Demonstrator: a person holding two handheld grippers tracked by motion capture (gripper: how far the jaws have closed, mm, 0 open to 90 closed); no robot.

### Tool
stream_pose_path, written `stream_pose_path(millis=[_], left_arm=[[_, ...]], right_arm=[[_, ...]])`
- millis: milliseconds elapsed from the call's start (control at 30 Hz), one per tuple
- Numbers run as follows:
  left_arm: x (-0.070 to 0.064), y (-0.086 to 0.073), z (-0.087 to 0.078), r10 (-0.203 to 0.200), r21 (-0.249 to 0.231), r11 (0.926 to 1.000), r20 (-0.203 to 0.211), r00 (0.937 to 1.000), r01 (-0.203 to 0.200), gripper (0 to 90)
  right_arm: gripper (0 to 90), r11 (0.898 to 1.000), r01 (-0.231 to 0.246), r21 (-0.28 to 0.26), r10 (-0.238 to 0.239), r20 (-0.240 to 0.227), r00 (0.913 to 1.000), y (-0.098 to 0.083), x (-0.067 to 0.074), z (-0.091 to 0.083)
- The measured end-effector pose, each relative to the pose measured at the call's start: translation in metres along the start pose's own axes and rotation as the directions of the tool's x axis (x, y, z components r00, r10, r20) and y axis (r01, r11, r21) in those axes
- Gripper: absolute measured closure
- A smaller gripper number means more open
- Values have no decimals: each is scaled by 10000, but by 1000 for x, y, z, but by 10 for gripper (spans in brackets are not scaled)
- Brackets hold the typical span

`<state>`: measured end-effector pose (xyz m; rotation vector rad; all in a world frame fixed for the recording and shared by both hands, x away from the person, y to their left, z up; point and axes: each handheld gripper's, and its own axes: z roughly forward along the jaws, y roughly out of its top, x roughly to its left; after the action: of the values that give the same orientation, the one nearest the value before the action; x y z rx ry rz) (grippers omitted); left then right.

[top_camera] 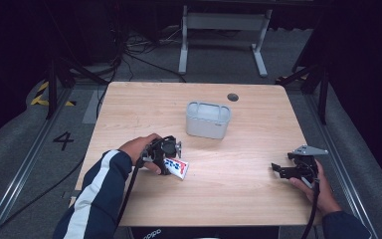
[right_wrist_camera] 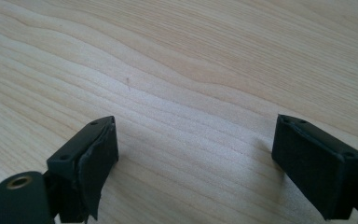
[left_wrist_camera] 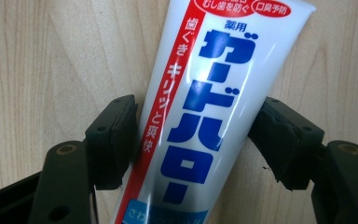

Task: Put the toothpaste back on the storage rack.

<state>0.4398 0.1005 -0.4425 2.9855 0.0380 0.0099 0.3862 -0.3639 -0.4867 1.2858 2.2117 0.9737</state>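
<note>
A white toothpaste tube (top_camera: 177, 168) with blue and red lettering lies flat on the wooden table (top_camera: 238, 189), left of centre. My left gripper (top_camera: 167, 159) points down over it. In the left gripper view the tube (left_wrist_camera: 205, 93) runs up between the two black pads (left_wrist_camera: 114, 140), and both pads touch its sides. My right gripper (top_camera: 280, 169) rests at the table's right edge, held by a hand. Its jaws (right_wrist_camera: 196, 149) stand wide apart over bare wood with nothing between them.
A grey open-topped container (top_camera: 208, 119) stands at the middle of the table, beyond the tube. A small dark round spot (top_camera: 233, 97) marks the far edge. Cables and a white frame lie on the floor behind the table.
</note>
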Motion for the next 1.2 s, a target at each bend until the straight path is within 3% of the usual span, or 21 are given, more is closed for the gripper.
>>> stream_pose_path(millis=[600, 767, 900, 1200], left_arm=[[0, -2, -5, 91, -32, 10000, -228, 9997, -92, 526], [0, 1, -4, 58, 254, 9997, -300, 9995, -50, 501], [0, 2, -2, -158, 135, 9998, -264, 9995, 161, 438], [1, 4, 0, -416, -212, 9989, -151, 9990, 413, 410]], right_arm=[[147, 10000, -2, -3, 2, -6, 10000, 0, 0, 0], [147, 10000, 0, -4, 0, -7, 10000, 0, 0, 0], [147, 10000, 1, 0, -1, -7, 10000, 0, 0, 0], [147, 10000, -3, -2, 3, -7, 10000, 0, 0, 0]])
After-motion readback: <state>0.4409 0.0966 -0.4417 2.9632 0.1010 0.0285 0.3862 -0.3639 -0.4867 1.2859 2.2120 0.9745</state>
